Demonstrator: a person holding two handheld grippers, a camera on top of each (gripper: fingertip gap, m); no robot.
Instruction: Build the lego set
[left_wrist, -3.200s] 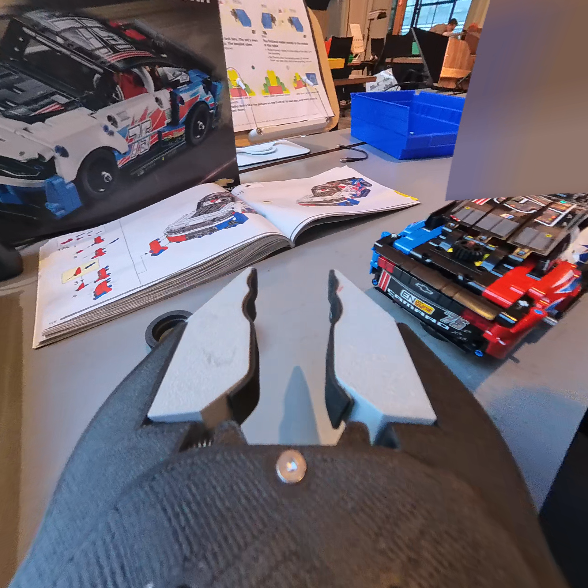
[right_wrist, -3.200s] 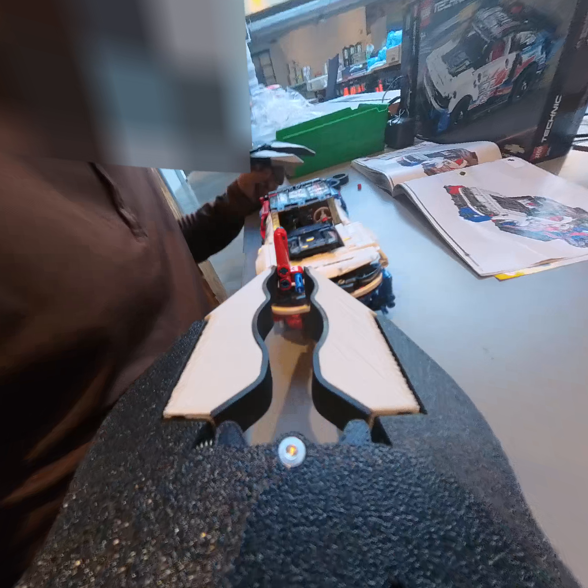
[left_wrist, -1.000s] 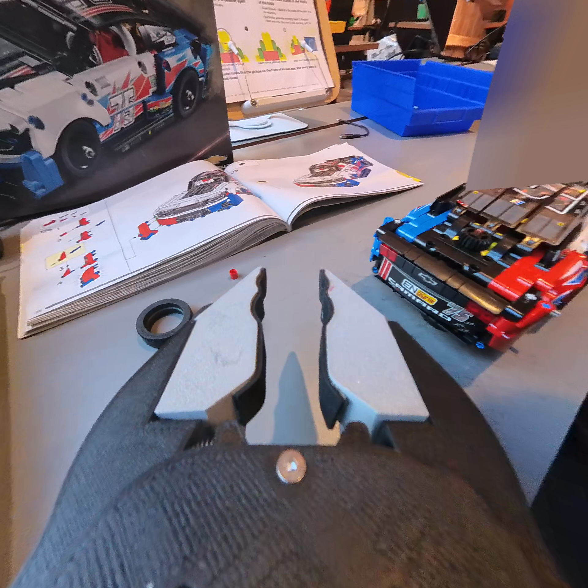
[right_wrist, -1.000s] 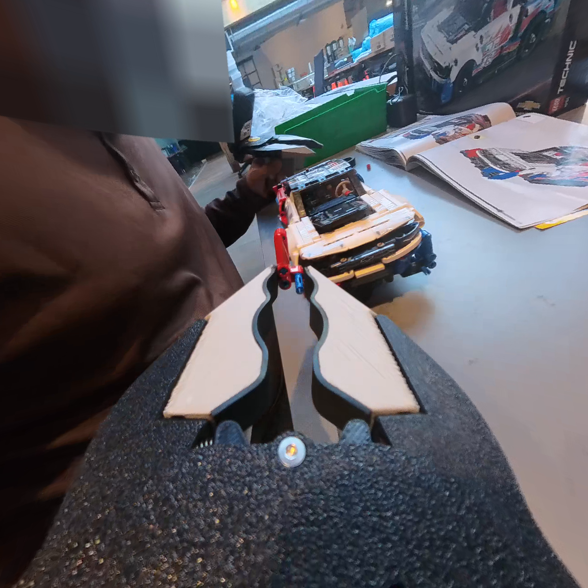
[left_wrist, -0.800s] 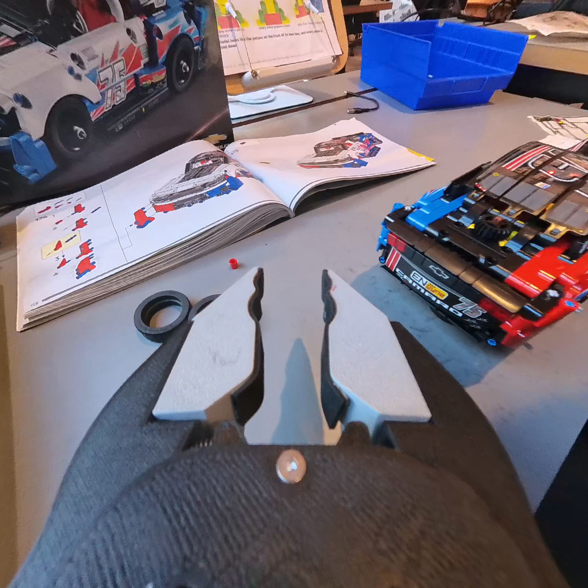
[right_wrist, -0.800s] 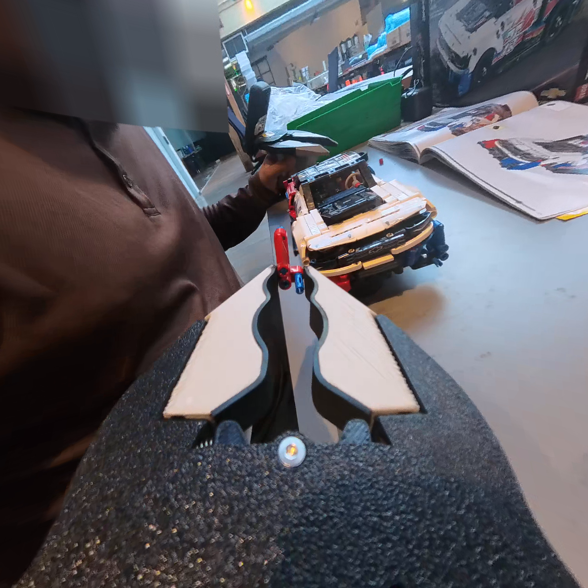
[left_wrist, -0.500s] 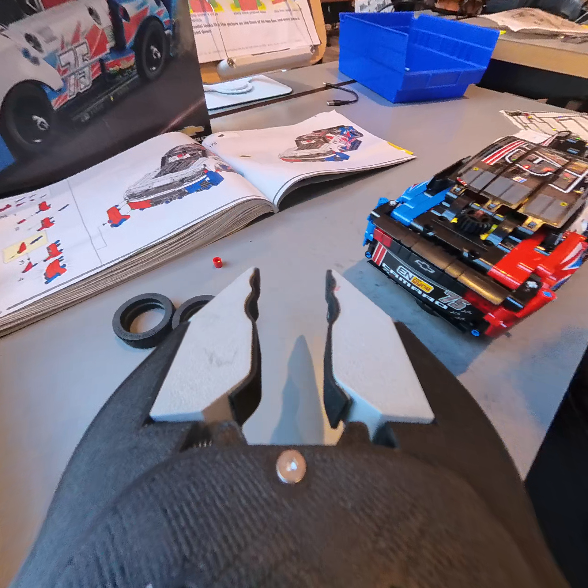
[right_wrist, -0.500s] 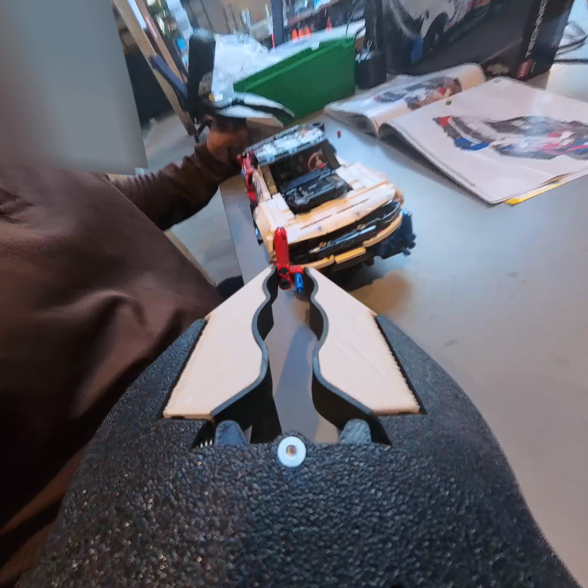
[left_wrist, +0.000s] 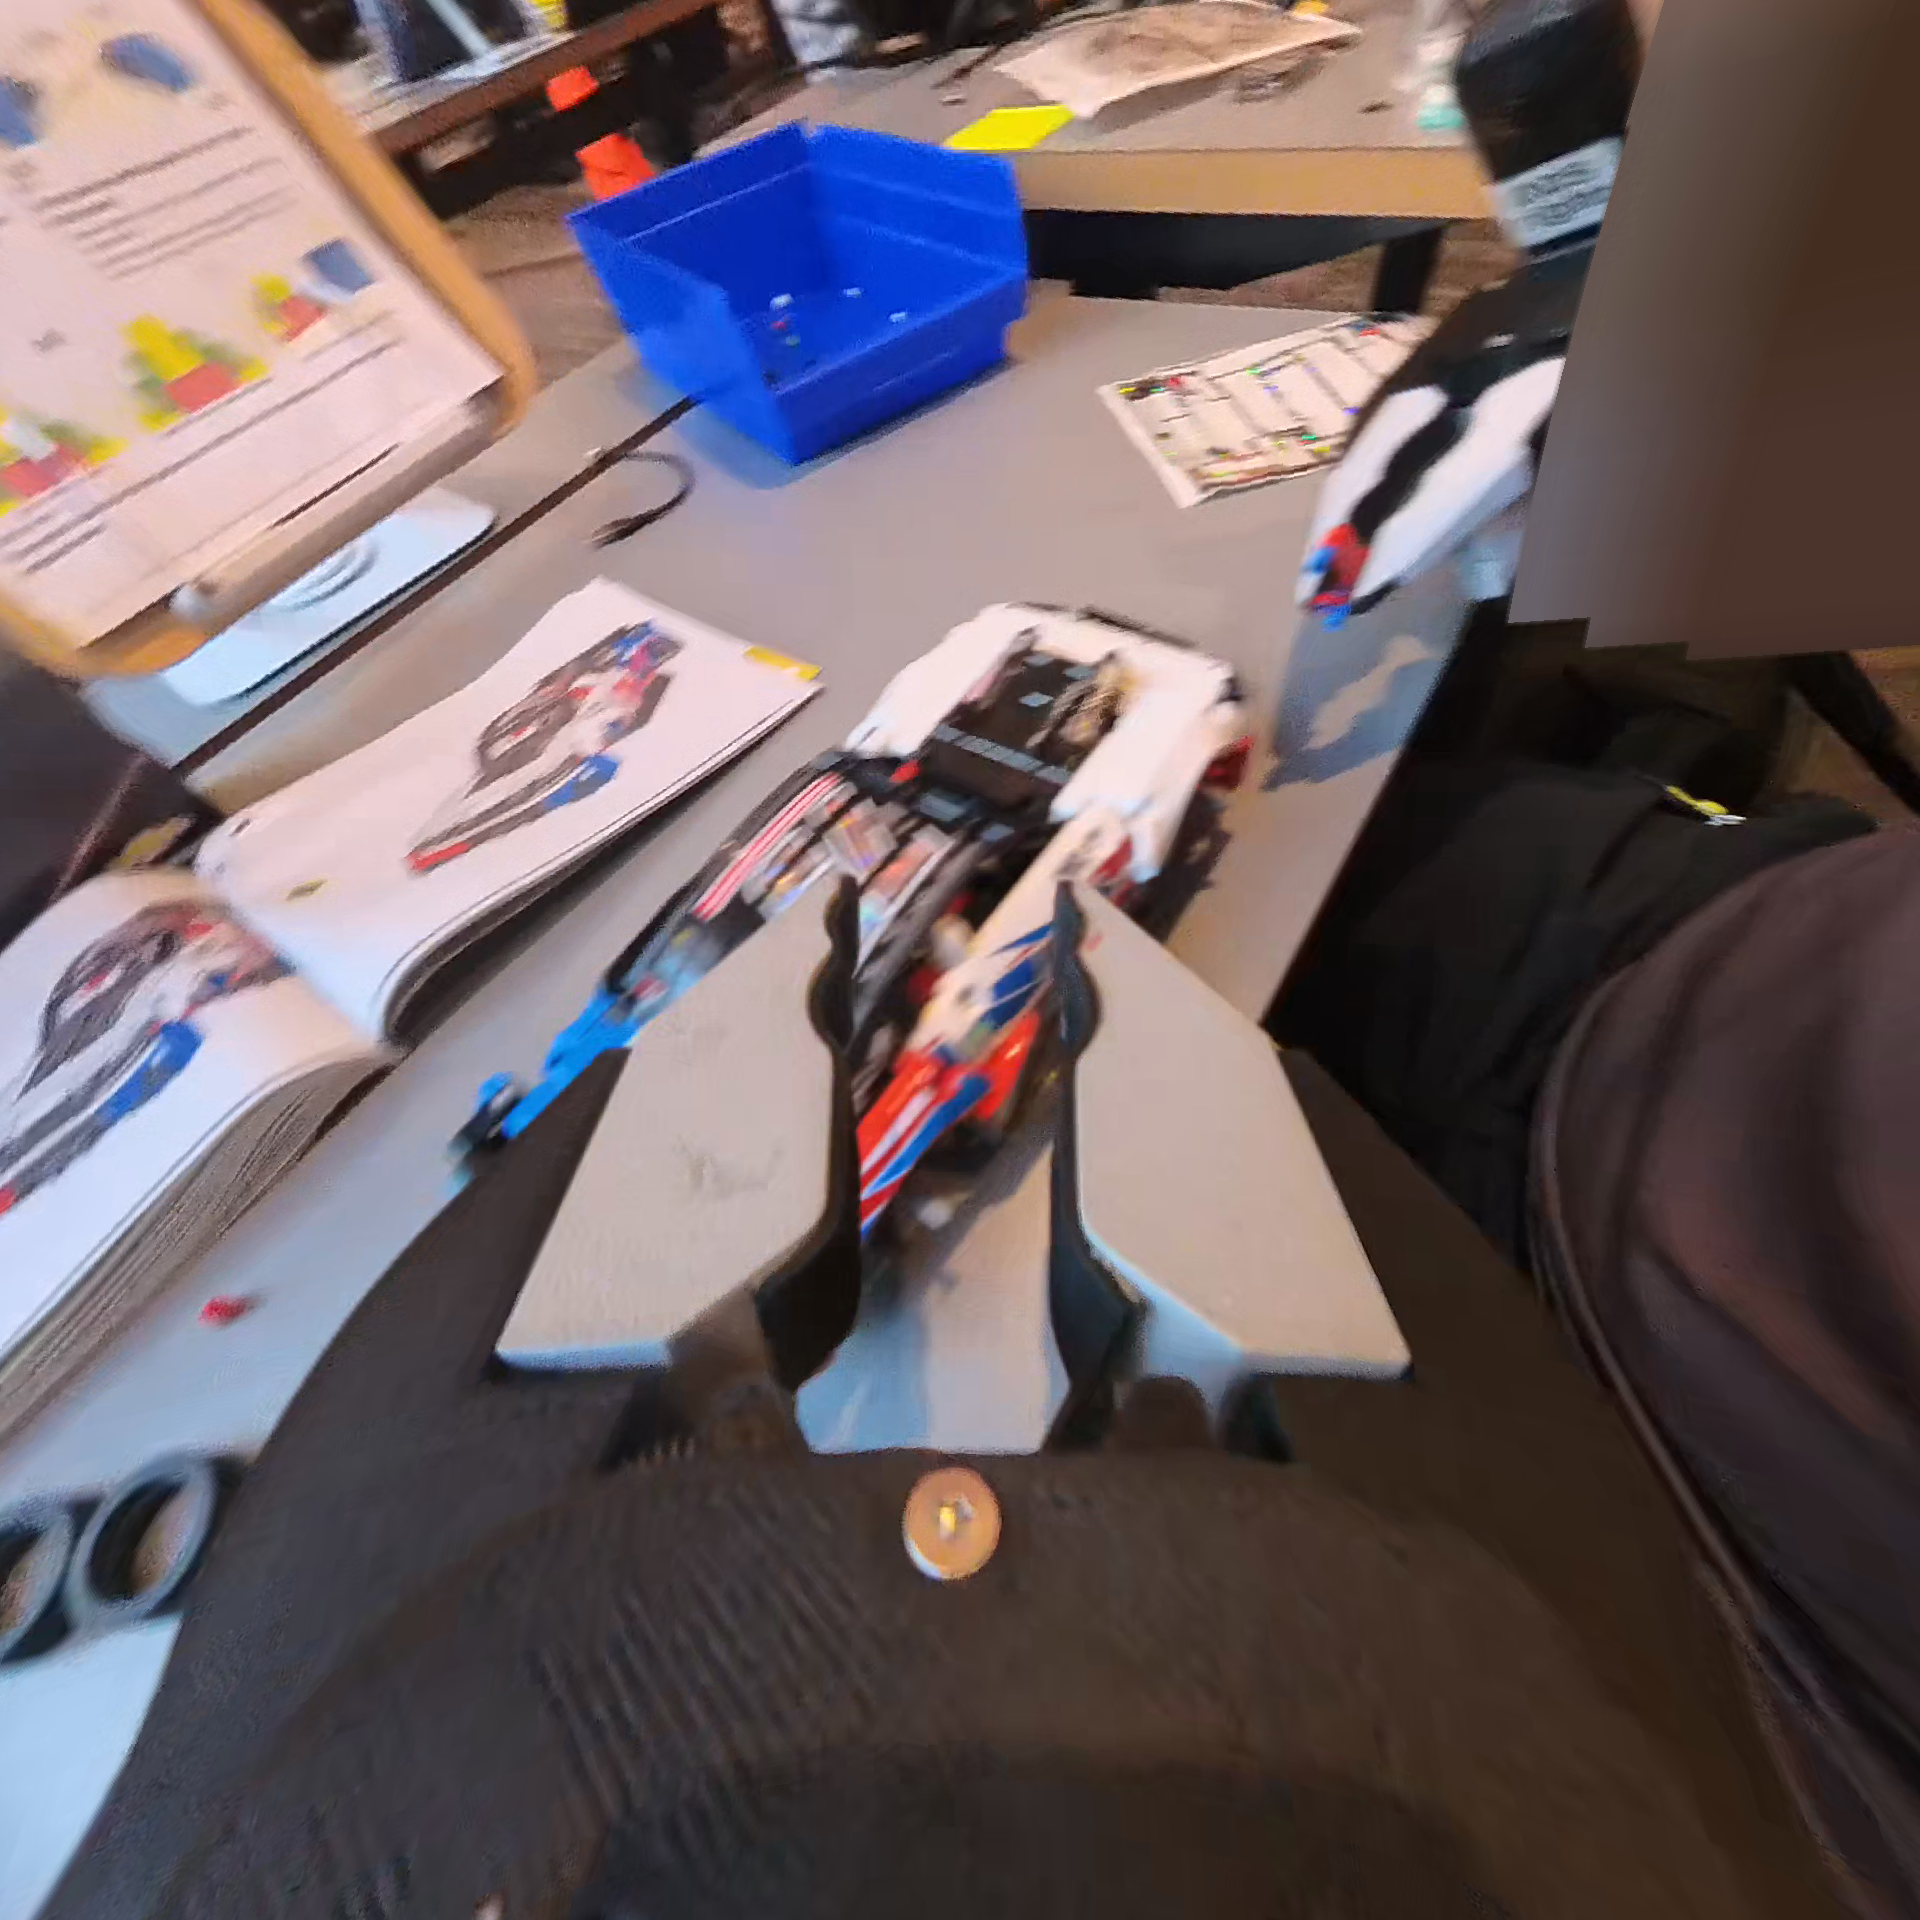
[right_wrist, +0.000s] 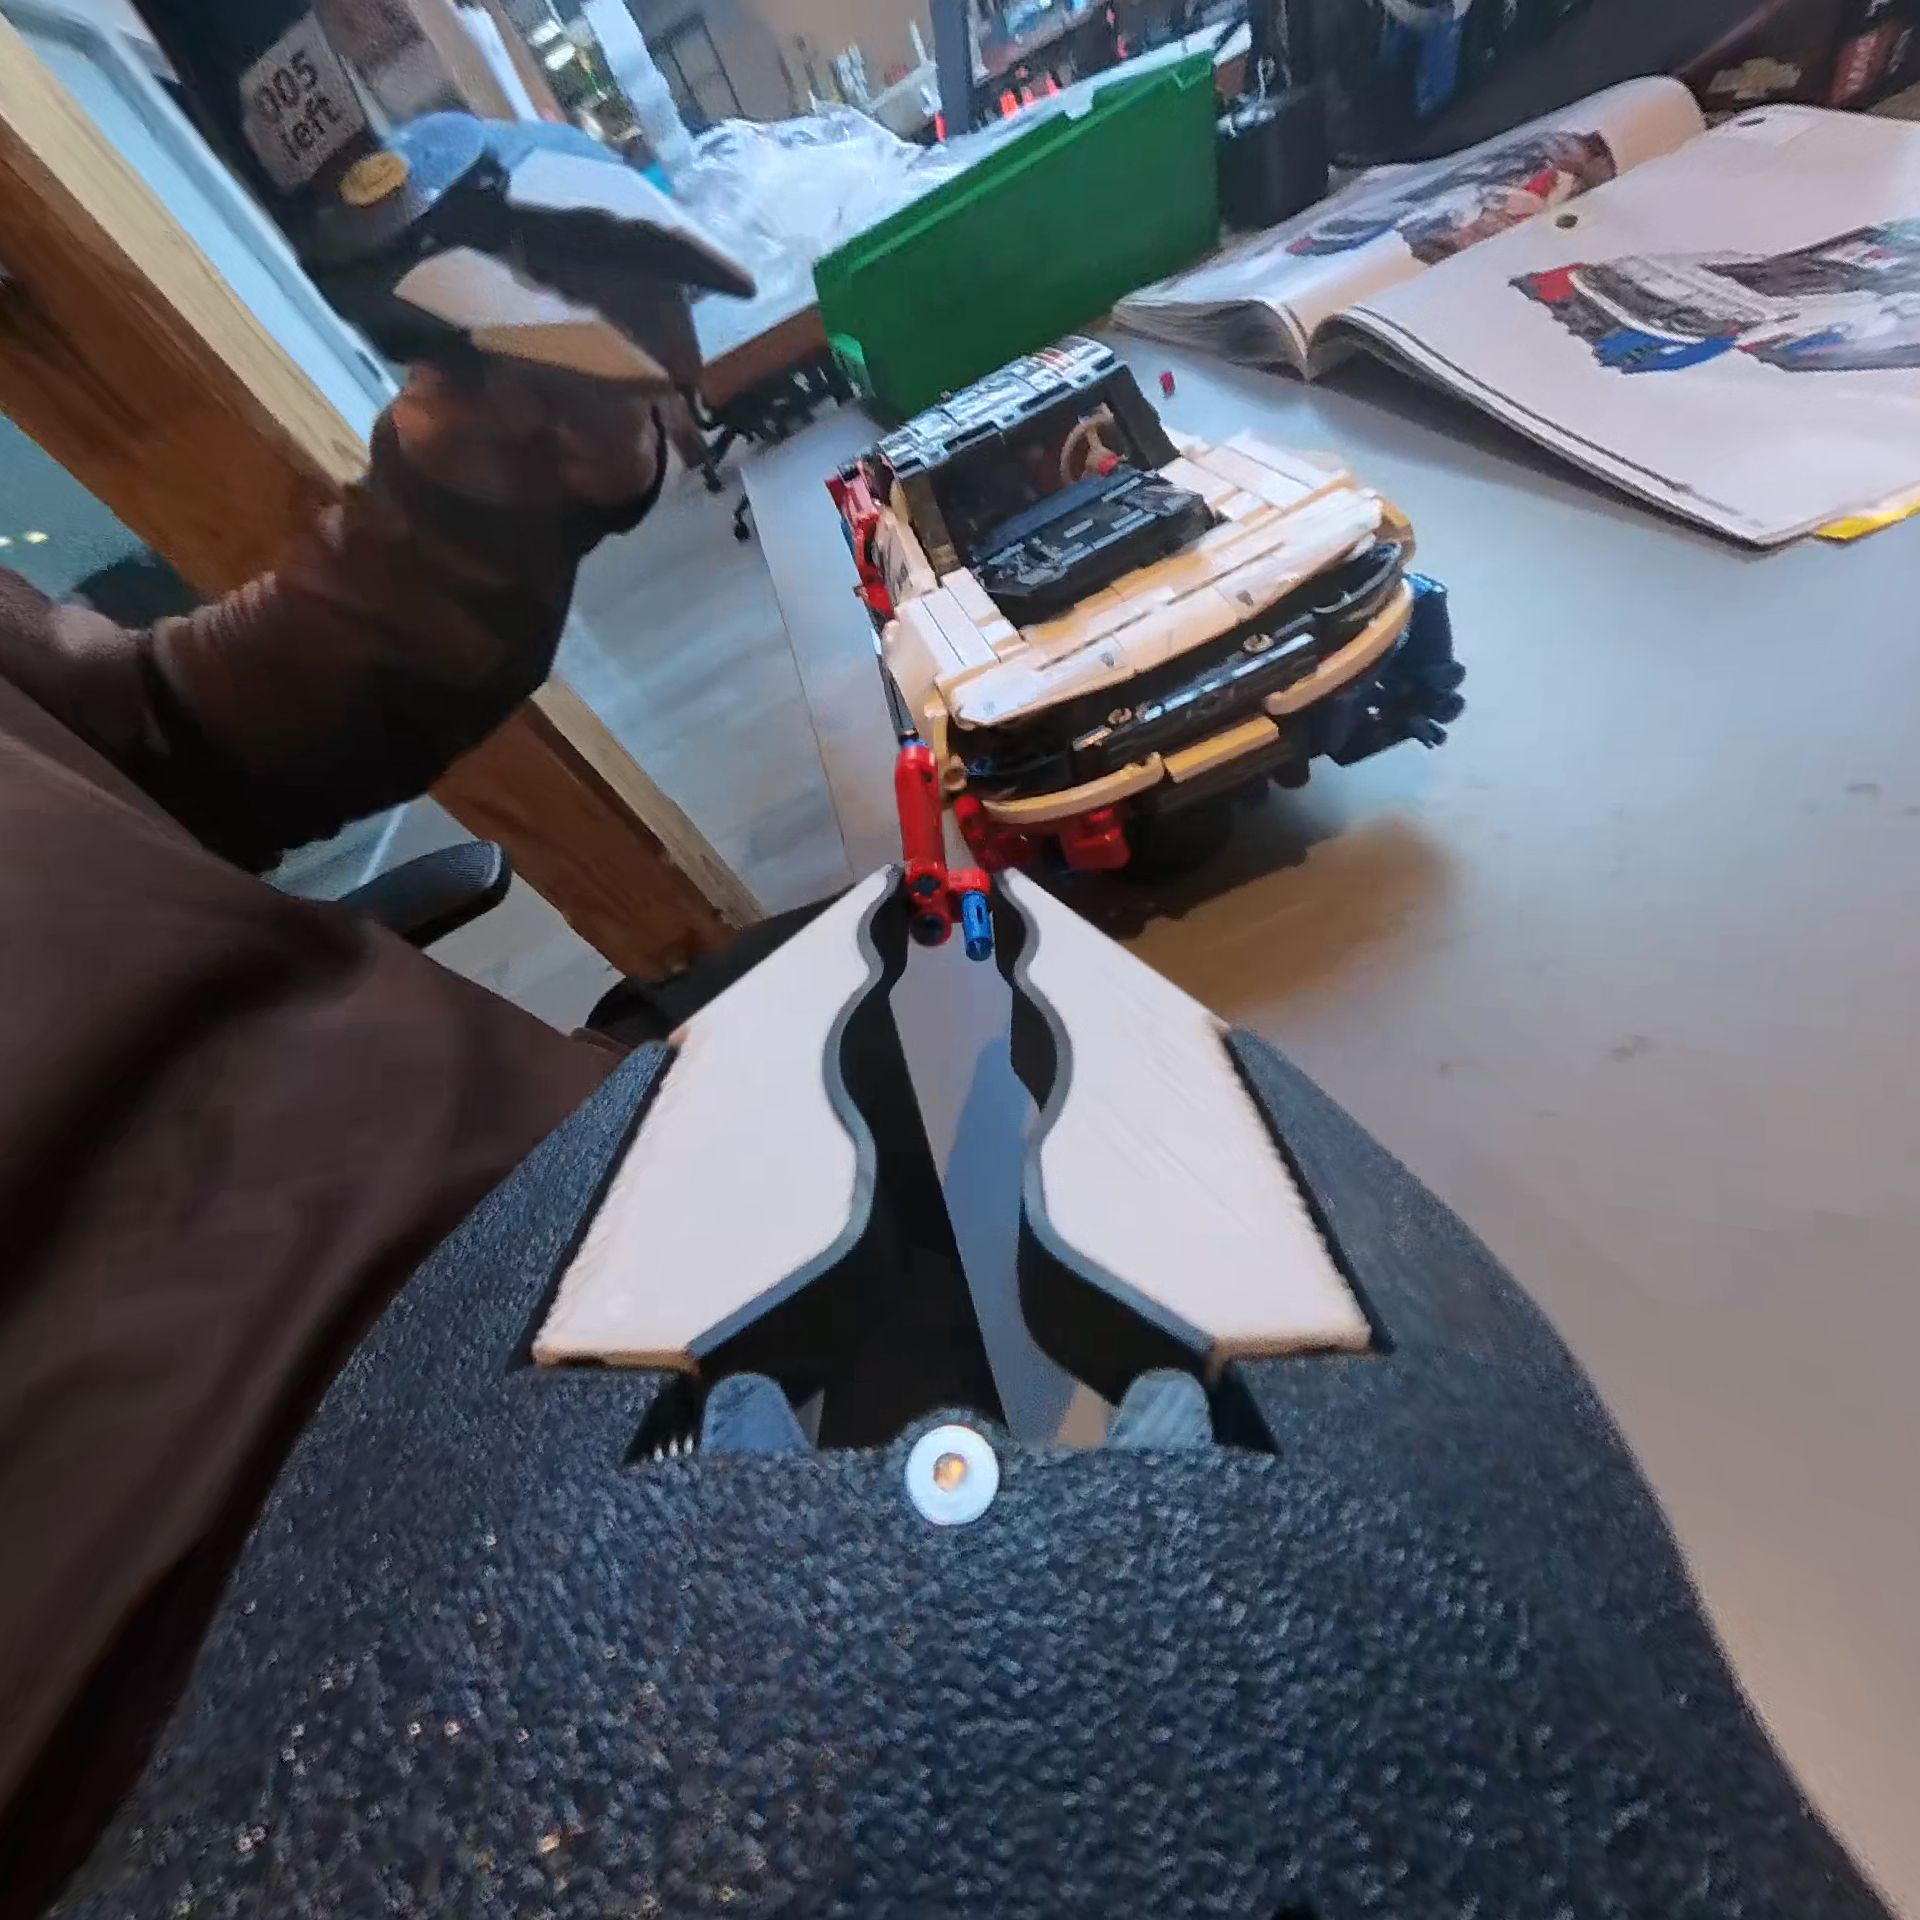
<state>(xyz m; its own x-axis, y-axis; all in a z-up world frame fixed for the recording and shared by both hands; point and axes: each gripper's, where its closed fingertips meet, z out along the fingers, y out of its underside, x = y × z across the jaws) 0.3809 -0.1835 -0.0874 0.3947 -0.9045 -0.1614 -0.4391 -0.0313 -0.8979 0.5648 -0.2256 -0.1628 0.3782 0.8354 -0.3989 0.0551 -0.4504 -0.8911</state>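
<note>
While the right gripper (right_wrist: 943, 896) pinches a small red-and-blue piece (right_wrist: 935, 868), the left gripper (left_wrist: 951, 940) hangs parted and empty above the lego car (right_wrist: 1132, 603), which sits close to the bench's (right_wrist: 1610, 987) near edge, bare bench alongside.

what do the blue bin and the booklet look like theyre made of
Blue bin: looks like moulded hard plastic, one even colour with a mild sheen and thin straight walls. Booklet: paper, with white printed pages curving from the spine and stacked page edges showing; finish hard to judge.
</note>
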